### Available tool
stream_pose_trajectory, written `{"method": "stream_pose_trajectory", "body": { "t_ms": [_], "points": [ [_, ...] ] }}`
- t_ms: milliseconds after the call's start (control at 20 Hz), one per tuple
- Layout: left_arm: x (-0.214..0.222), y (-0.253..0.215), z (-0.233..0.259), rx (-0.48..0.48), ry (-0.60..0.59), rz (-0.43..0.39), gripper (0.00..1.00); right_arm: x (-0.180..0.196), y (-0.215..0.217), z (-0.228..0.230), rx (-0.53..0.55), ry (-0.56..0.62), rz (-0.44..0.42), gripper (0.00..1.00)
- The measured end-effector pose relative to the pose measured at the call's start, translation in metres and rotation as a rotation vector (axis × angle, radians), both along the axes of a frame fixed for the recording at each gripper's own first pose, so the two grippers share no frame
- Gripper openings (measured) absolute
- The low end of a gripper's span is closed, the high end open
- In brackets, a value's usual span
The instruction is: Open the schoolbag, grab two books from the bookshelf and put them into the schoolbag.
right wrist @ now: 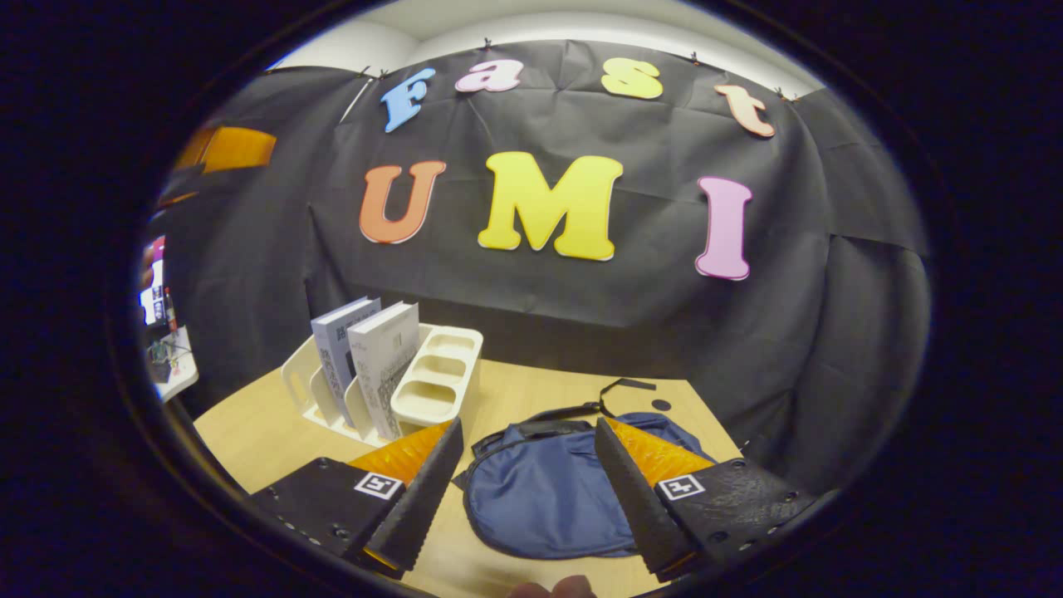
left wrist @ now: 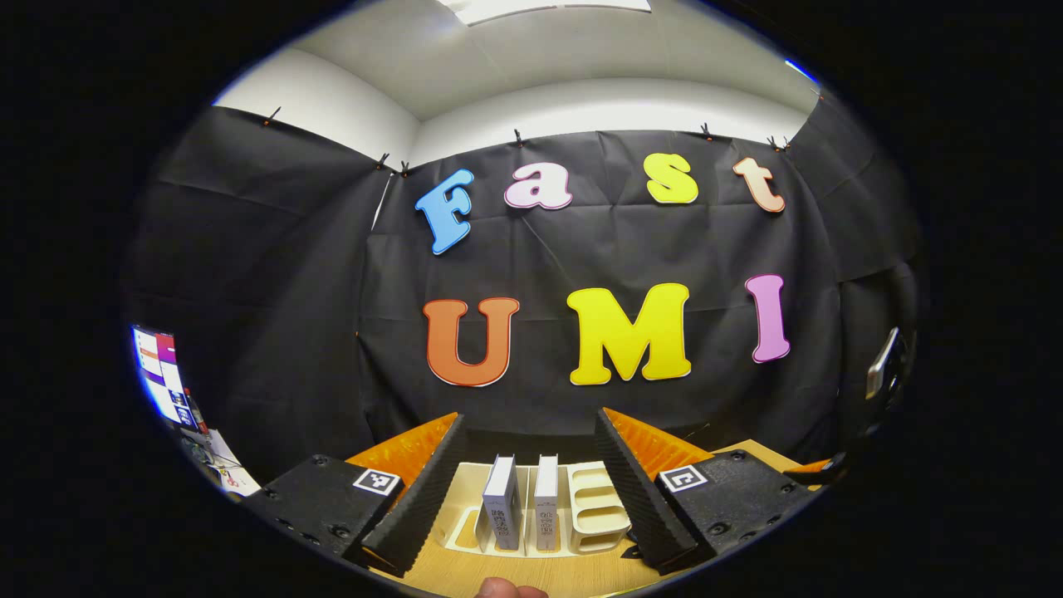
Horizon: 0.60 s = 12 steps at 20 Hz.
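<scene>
A cream bookshelf rack stands on the wooden table with two grey-white books upright in it. My left gripper is open, its fingers spread either side of the rack, short of the books. In the right gripper view the same rack holds the two books at the left. A dark blue schoolbag lies flat on the table, its black strap trailing behind. My right gripper is open above the bag's near side, holding nothing.
The wooden table ends near the black cloth wall behind. A screen and small clutter sit off the table's left side. A fingertip shows at the bottom edge.
</scene>
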<state>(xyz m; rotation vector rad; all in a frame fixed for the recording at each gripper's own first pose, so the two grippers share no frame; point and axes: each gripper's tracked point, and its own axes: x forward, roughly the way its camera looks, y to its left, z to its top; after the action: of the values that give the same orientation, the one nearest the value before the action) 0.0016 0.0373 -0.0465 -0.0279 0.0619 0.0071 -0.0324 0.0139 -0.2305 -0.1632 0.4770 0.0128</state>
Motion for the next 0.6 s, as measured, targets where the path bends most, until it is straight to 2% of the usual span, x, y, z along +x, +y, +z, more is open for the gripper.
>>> {"method": "stream_pose_trajectory", "body": {
  "t_ms": [50,400,600],
  "points": [
    [-0.002,0.004,-0.001,0.004,0.001,0.005,0.95,0.000,0.004,-0.016,-0.010,0.032,0.011,0.96],
    [-0.009,0.022,-0.004,0.026,0.023,0.050,0.97,-0.010,0.017,-0.132,-0.062,0.270,0.053,0.98],
    [-0.014,0.032,-0.006,0.041,0.036,0.076,0.97,-0.011,0.015,-0.174,-0.129,0.342,0.055,0.96]
  ]
}}
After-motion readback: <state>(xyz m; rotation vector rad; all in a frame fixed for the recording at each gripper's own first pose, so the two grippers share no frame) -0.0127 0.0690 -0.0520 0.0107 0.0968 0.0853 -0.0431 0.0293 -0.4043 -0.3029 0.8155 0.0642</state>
